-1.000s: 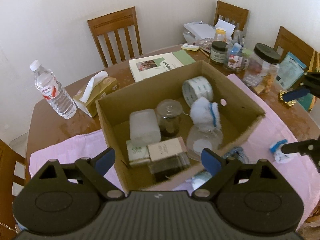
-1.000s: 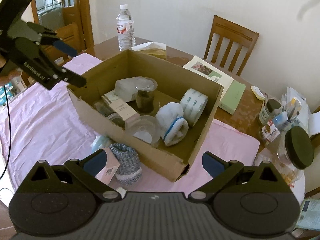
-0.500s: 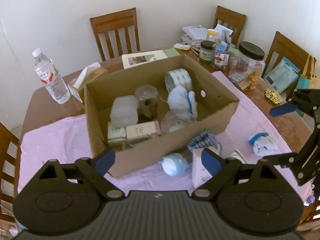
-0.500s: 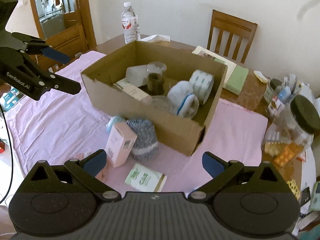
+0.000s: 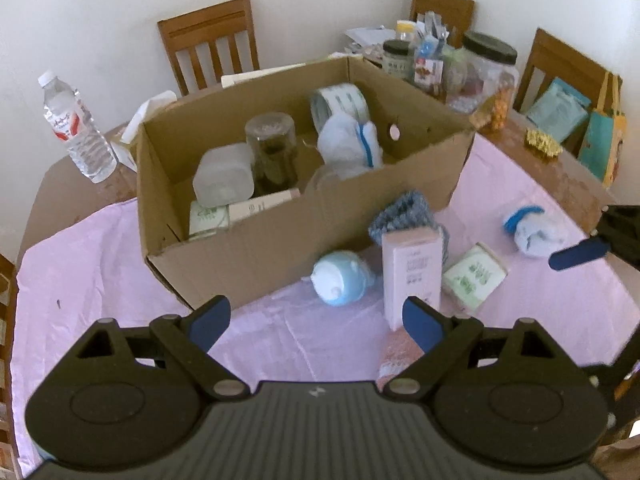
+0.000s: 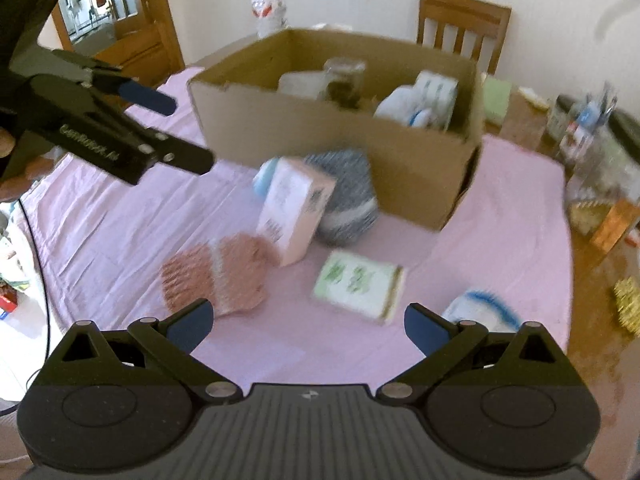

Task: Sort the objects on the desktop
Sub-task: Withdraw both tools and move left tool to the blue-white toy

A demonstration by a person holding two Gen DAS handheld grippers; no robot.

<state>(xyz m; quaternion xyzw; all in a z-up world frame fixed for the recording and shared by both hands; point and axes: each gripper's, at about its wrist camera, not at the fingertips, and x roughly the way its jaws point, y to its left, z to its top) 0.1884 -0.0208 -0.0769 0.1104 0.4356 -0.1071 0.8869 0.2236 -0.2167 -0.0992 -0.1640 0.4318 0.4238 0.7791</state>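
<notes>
An open cardboard box (image 5: 280, 240) sits on a pink cloth (image 5: 100, 280) and holds a tape roll (image 5: 340, 102), a jar (image 5: 274, 152), a white tub (image 5: 224, 178) and a white-blue sock (image 5: 352, 148). In front of the box lie a pink carton (image 6: 296, 208), a grey knit sock (image 6: 348, 200), a pink knit sock (image 6: 216, 276), a green packet (image 6: 360, 284), a pale blue sock ball (image 5: 340, 278) and another white-blue sock (image 6: 480, 308). My left gripper (image 5: 316, 322) hangs open above the cloth near the sock ball. Above the green packet, my right gripper (image 6: 308, 328) is open and empty.
A water bottle (image 5: 76, 136) and a tissue box (image 5: 140, 120) stand behind the box at the left. Jars and bottles (image 5: 448, 64) crowd the table's far right corner. Wooden chairs (image 5: 212, 40) ring the table. A doorway (image 6: 120, 12) shows at the far left.
Both grippers have drawn back and sunk from above the box toward the cloth in front of it. The loose socks, carton and packet have come into view. Both stay open.
</notes>
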